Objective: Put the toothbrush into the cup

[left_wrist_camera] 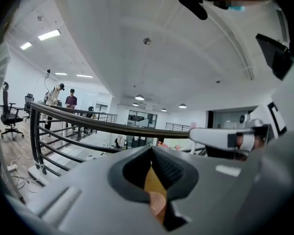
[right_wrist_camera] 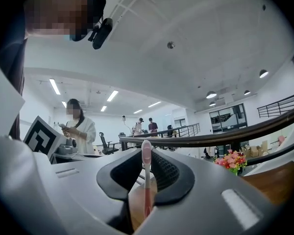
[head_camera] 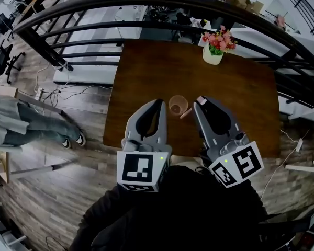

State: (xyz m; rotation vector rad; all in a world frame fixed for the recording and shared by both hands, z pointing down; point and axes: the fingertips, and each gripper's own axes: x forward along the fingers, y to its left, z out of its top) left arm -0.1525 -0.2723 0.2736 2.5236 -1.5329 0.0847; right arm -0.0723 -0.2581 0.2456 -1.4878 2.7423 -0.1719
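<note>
A clear brownish cup (head_camera: 178, 104) stands upright on the dark wooden table (head_camera: 146, 72), near its front edge. My right gripper (head_camera: 201, 102) is just right of the cup and shut on a pink toothbrush (head_camera: 187, 112), whose free end reaches toward the cup's near side. In the right gripper view the toothbrush (right_wrist_camera: 146, 180) stands upright between the jaws of the right gripper (right_wrist_camera: 146, 153), with the cup (right_wrist_camera: 136, 207) behind it. My left gripper (head_camera: 160, 103) sits just left of the cup, jaws shut and empty. Through the left gripper (left_wrist_camera: 152, 150) the cup (left_wrist_camera: 158, 203) shows in the gap.
A white pot of pink flowers (head_camera: 218, 46) stands at the table's far right. A dark railing (head_camera: 146, 1) curves behind the table. A person (head_camera: 21, 124) stands on the wood floor at the left. More people are in the distance.
</note>
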